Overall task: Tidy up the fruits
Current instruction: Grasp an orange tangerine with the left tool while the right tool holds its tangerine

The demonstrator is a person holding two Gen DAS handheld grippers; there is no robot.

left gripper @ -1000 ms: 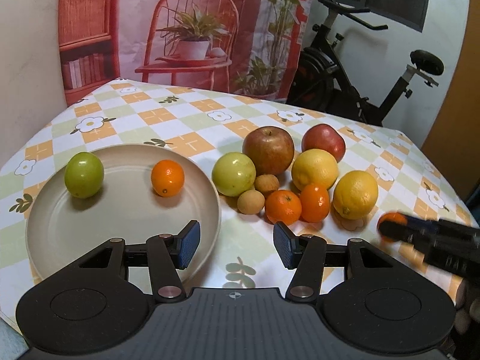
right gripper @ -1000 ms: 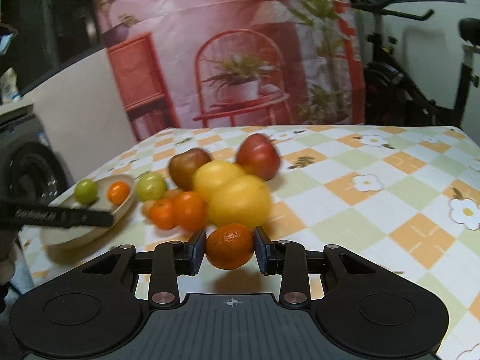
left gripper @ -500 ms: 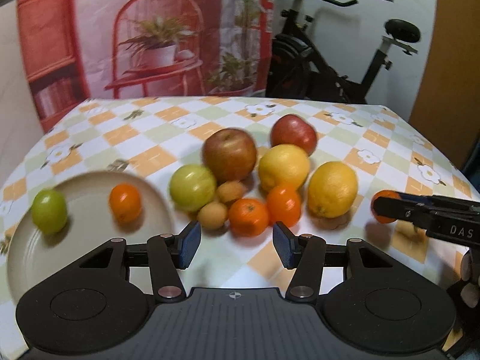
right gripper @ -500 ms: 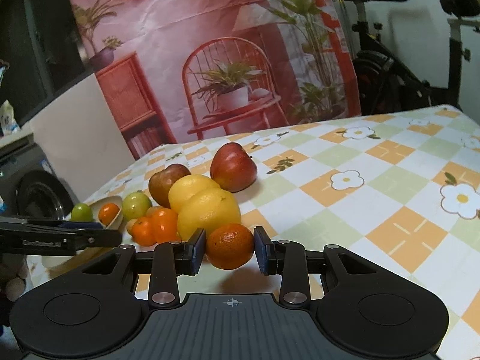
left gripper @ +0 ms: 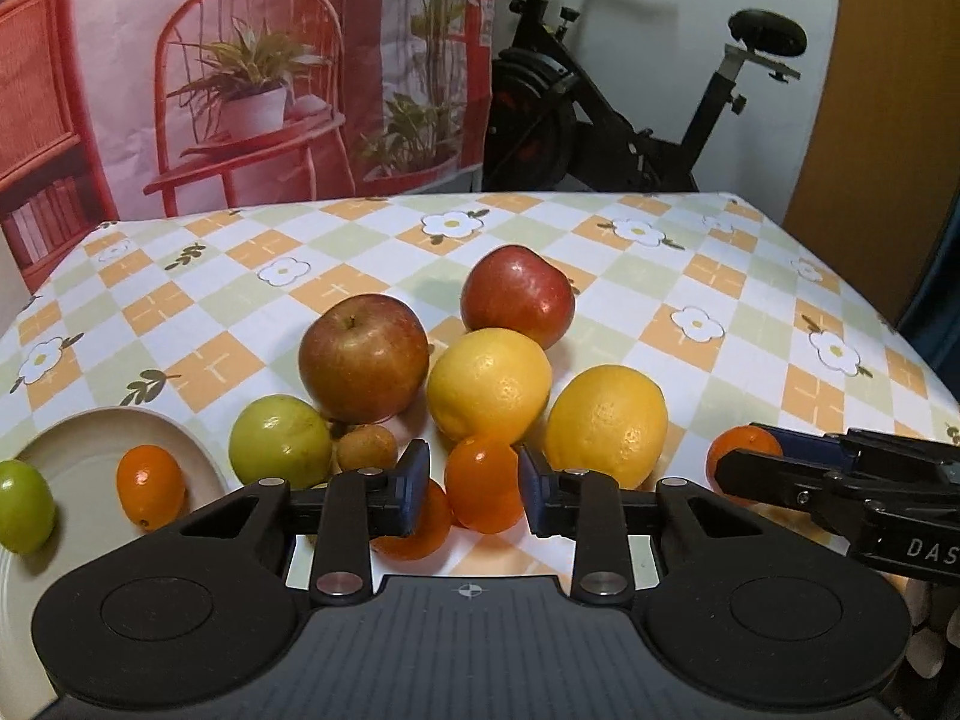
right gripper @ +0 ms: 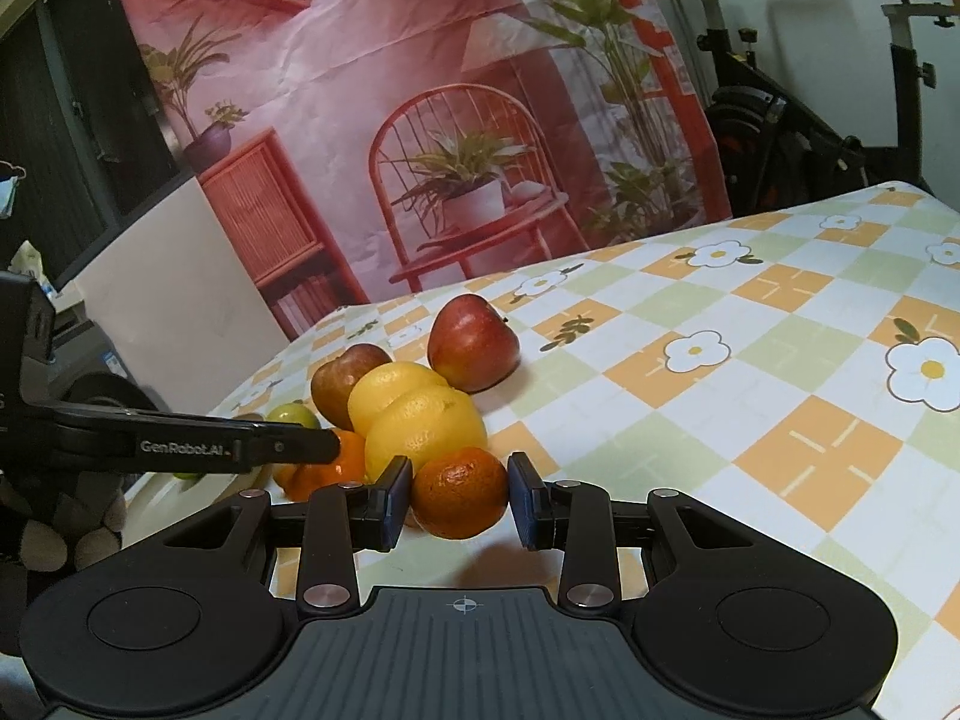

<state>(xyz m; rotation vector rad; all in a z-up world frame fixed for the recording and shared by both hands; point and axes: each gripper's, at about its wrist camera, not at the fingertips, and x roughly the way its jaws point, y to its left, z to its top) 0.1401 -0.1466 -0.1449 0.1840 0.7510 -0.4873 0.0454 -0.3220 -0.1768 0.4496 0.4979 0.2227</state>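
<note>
Left gripper [left gripper: 474, 495] jaws just closing around small glossy orange kumquat [left gripper: 483, 483] in the fruit pile on the checked floral tablecloth [left gripper: 720, 300]; pad contact unclear. Right gripper [right gripper: 460, 501] clenched on round dimpled orange mandarin [right gripper: 459, 492], just right of the pile.
</note>
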